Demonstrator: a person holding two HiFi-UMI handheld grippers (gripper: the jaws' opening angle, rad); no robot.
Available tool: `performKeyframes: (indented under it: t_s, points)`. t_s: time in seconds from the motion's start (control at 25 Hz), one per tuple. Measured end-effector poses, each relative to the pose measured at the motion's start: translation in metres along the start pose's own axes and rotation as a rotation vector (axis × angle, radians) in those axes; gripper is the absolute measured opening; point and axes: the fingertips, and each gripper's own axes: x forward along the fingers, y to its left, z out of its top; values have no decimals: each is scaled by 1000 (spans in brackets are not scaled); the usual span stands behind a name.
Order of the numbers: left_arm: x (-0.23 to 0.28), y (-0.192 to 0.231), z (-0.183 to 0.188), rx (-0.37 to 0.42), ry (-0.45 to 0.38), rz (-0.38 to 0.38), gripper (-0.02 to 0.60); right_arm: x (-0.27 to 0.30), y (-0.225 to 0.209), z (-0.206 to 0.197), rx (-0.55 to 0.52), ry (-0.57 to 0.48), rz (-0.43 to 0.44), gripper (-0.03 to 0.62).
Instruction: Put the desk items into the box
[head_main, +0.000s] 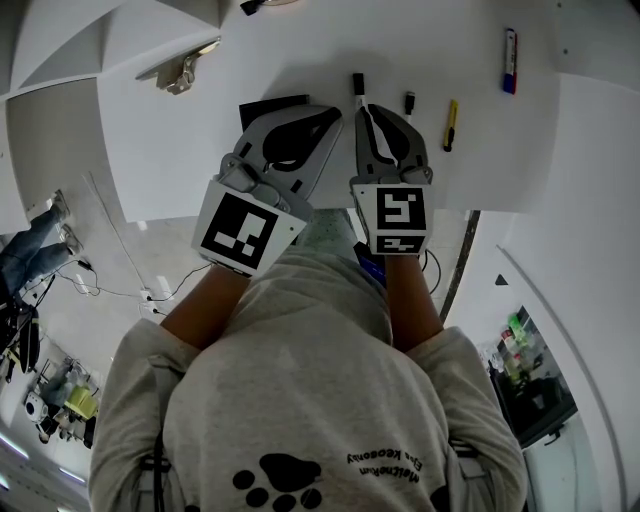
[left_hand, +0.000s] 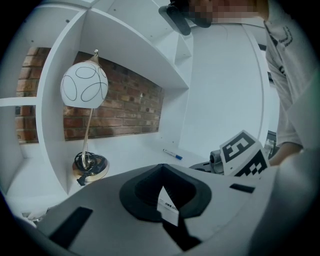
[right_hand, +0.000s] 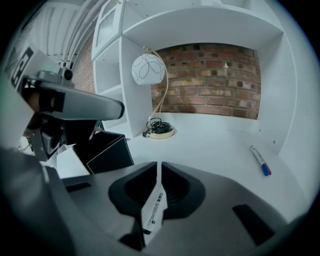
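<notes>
Both grippers hover side by side over the near edge of the white desk. My left gripper is shut with nothing between its jaws, and it hangs over an open black box. Just to its right, my right gripper is also shut and empty. Loose on the desk ahead lie a short black item, a small dark item, a yellow item and a blue-capped marker.
A lamp with a round white shade stands on a brass base with a coiled cord at the back left, by a brick wall and white shelves. The person's body fills the lower head view.
</notes>
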Motion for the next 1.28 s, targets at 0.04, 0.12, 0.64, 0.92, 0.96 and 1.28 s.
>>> performKeyframes:
  t_s: [0.04,0.12,0.64,0.92,0.96,1.28]
  points:
    - [2,2,-1,-2,4,-1,8,4,0,-3,6,17,6,20]
    - [4,4,-4,-1,14,-3,8,12,0,-10,17,53,9,20]
    - [11,4,-7,-18,37,0,8,37,-6,-51,70,285,8,94]
    - [12,3,-8,-14,42,-9,8,47,-8,-59,79,352,2,97]
    - [12,3,-8,-17,42,-10,8,49,-8,-60,80,359,1,97]
    - [13,5,-9,-39,39,-19,8,56,-11,-65,104,398,-17,97]
